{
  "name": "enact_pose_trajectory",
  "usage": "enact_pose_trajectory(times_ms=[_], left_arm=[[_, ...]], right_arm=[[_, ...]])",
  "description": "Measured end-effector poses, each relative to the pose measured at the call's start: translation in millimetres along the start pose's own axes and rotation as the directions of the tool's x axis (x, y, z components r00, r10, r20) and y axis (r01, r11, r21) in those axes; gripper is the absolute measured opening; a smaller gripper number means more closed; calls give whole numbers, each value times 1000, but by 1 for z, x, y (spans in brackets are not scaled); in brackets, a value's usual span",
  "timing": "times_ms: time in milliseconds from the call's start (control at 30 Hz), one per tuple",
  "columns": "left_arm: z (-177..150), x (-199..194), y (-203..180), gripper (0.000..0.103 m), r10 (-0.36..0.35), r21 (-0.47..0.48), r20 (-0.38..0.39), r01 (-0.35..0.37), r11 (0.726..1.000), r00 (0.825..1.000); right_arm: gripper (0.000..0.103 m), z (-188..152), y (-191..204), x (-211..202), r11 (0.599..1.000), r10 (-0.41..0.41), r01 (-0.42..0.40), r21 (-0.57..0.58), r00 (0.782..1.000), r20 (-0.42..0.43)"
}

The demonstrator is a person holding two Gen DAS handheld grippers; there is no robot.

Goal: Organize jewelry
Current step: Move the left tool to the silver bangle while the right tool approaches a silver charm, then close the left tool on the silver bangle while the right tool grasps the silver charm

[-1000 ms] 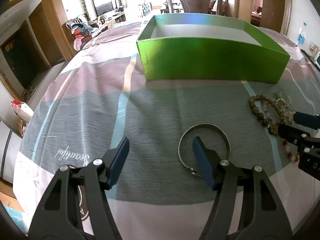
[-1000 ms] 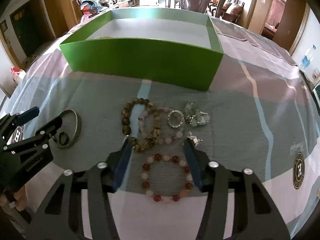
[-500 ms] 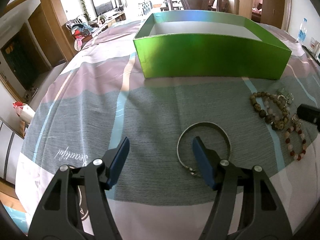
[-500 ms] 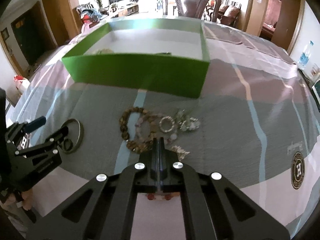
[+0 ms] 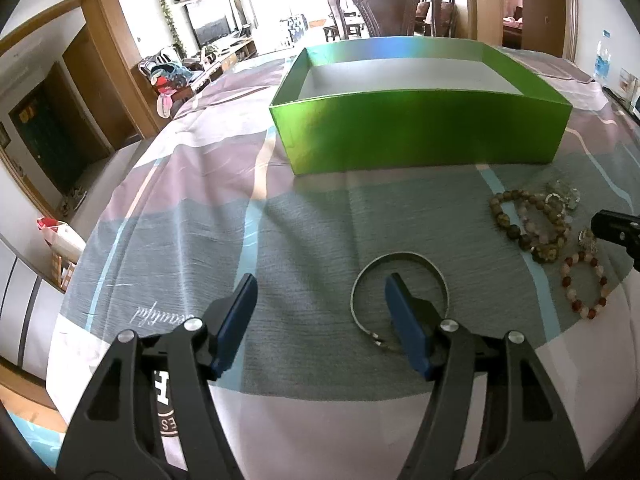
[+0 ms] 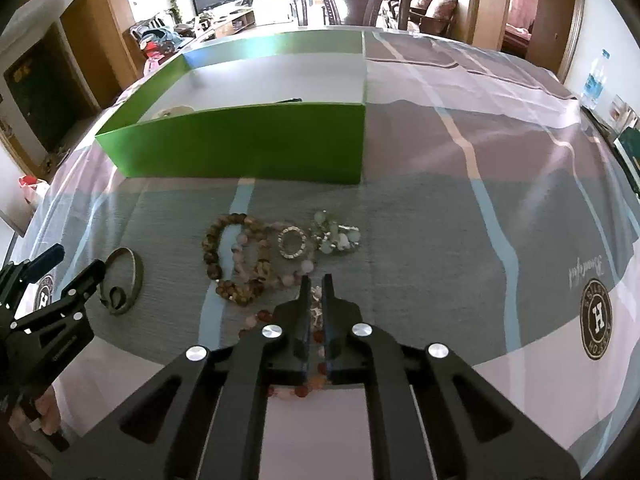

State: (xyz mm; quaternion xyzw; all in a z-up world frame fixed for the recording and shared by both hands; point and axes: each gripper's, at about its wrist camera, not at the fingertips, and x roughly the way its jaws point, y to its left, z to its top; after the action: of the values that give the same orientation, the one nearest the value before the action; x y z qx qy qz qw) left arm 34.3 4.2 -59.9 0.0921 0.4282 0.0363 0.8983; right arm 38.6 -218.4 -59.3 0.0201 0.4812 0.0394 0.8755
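Note:
A silver bangle (image 5: 400, 255) (image 6: 139, 276) lies on the grey cloth. My left gripper (image 5: 320, 284) (image 6: 78, 260) hovers open over it, with the right pad showing inside the loop. A heap of bead bracelets lies further right: a brown one (image 5: 508, 220) (image 6: 210, 248), a pink one (image 6: 240, 248) and a red-and-white one (image 5: 576, 304) (image 6: 260, 316). My right gripper (image 6: 317, 280) (image 5: 600, 220) is over the red-and-white bracelet. Its jaws stand almost together, parting by a sliver, and grip nothing I can make out. The bracelet lies flat. The green box (image 5: 420, 128) (image 6: 248, 140) stands behind.
A small silver ring (image 6: 282, 242) and a pale green bead cluster (image 6: 332, 236) lie beside the bracelets. Inside the box are a pale piece (image 6: 172, 111) and a dark one (image 6: 288, 101). A dark chair (image 5: 384, 8) stands beyond the table. A hand (image 6: 44, 412) holds the left gripper.
My right gripper closed from wide open around the red-and-white bracelet to almost shut, and shifted slightly. The bracelet stayed on the cloth. The left gripper kept still.

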Motion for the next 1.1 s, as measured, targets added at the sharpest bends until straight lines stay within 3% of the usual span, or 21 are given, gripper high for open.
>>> enact_pose_trajectory(times_ms=[133,500,567,633,833,1100], left_arm=[[0,1,-1,67,3,4,-8,-3,1000,1000],[4,2,14,68,13,-28,-18,-14,1000,1000],[5,1,23,69,8,-50,-14,-8,999,1000],[7,1,30,72,-6,-64,-11,5,998,1000],[6,5,32,73,-32,-65,-31,30,997,999],[3,15,18,73,-49,-32,-69,47,998,996]], right_arm=[[29,-2,-7,0,1000,-5,5,25,1000,4],[35,-4,-19,-2,999,-29,28,46,1000,11],[46,-5,-20,-8,998,-56,55,40,998,25],[50,-7,-21,-14,996,-84,82,30,995,47],[50,-11,-25,-19,998,-64,63,22,996,63],[50,-16,-19,-4,999,-45,45,-17,999,18]])
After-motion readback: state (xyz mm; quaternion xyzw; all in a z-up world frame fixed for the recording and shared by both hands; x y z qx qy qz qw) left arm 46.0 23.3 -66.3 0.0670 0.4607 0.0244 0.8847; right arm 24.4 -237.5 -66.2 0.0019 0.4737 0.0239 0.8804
